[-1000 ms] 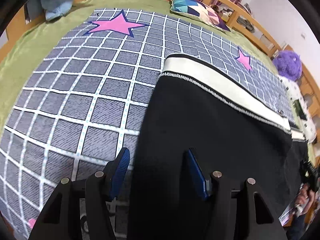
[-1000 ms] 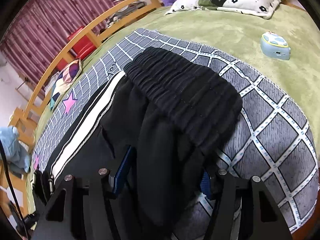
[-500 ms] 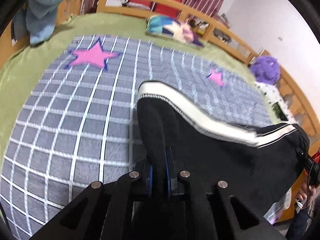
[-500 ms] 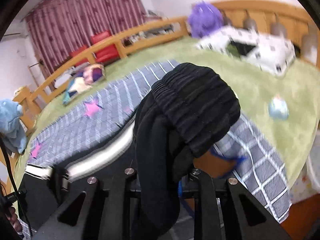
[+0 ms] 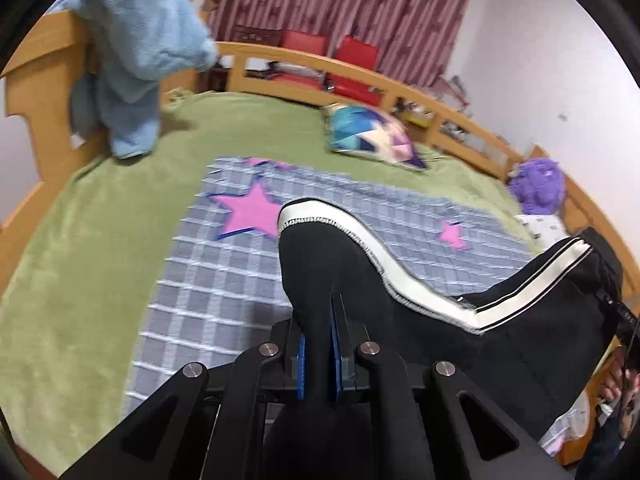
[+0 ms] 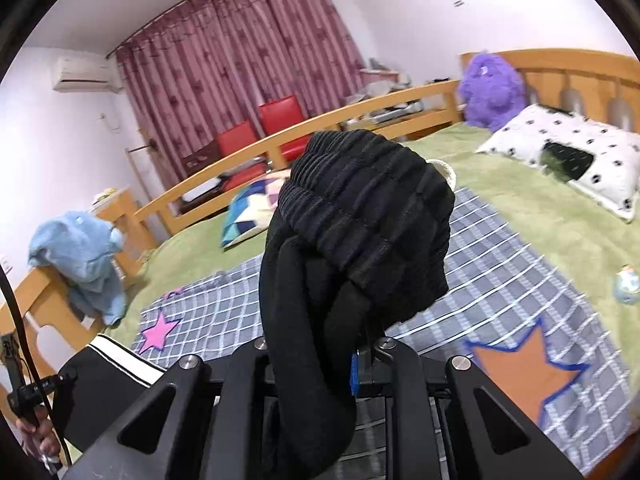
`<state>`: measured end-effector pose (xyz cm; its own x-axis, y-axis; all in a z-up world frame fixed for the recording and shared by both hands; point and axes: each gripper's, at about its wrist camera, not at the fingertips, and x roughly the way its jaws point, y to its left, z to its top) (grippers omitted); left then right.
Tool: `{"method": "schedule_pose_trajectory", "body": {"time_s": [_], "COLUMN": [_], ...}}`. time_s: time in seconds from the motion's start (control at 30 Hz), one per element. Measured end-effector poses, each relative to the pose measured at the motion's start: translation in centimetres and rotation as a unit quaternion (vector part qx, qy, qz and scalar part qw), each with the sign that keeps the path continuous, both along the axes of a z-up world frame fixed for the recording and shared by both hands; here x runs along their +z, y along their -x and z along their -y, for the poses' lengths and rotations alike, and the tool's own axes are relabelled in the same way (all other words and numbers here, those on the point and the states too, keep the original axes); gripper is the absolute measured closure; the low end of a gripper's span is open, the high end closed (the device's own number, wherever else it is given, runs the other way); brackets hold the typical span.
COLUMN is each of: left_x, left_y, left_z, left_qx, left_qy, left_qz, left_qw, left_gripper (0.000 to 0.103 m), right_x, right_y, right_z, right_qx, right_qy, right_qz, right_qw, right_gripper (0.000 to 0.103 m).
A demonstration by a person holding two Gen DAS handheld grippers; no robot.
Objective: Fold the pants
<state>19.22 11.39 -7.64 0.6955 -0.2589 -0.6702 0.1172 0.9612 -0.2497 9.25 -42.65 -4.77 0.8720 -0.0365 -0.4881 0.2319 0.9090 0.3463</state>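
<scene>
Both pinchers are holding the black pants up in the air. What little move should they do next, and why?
Probably carry the two ends toward each other, then lower them. The left gripper is shut on the cuff end of the pants, the right gripper on the waistband end, and the cloth hangs above the checked blanket, so it is free to fold.

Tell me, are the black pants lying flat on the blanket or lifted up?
Lifted: the pants hang between the left gripper and right gripper, above the checked blanket.
</scene>
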Motion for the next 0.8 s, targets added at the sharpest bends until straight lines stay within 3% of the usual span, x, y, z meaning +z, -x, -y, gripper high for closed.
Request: {"method": "schedule_pose_trajectory", "body": {"time_s": [0.13, 0.23, 0.27, 0.43, 0.6, 0.7, 0.8], "left_x": [-4.8, -9.1, -10.3, -12.8, -12.0, -12.0, -12.9], "left_y": [-0.5, -0.7, -0.6, 0.4, 3.4, 5.5, 7.2], "left_z": [-2.5, -3.5, -3.8, -5.9, -5.9, -4.8, -3.6], "left_qx": [0.013, 0.034, 0.043, 0.069, 0.055, 0.049, 0.057], "left_qy": [-0.013, -0.035, -0.041, -0.032, -0.025, -0.030, -0.070], "left_qz": [-0.043, -0.076, -0.088, -0.126, -0.106, -0.101, -0.109], "left_qw": [0.9989, 0.9959, 0.9943, 0.9892, 0.9926, 0.9933, 0.9899], "left_gripper": [0.093, 0.089, 0.084, 0.071, 0.054, 0.053, 0.052], "right_x": [-5.0, -10.0, -11.6, -17.1, -15.5, -13.4, -10.9], "right_y": [-2.3, -2.5, -2.4, -1.1, 2.0, 3.8, 4.3], "right_z": [-0.9, -0.4, 0.2, 2.9, -0.1, -2.1, -4.6], "right_qx": [0.022, 0.005, -0.003, -0.005, -0.019, -0.014, 0.008], "right_qy": [-0.014, 0.028, 0.028, -0.029, 0.074, 0.113, 0.128], "right_qz": [-0.054, -0.115, -0.138, -0.214, -0.229, -0.211, -0.184], "right_qw": [0.998, 0.993, 0.990, 0.976, 0.970, 0.971, 0.975], "right_gripper": [0.085, 0.083, 0.082, 0.070, 0.063, 0.063, 0.063]}}
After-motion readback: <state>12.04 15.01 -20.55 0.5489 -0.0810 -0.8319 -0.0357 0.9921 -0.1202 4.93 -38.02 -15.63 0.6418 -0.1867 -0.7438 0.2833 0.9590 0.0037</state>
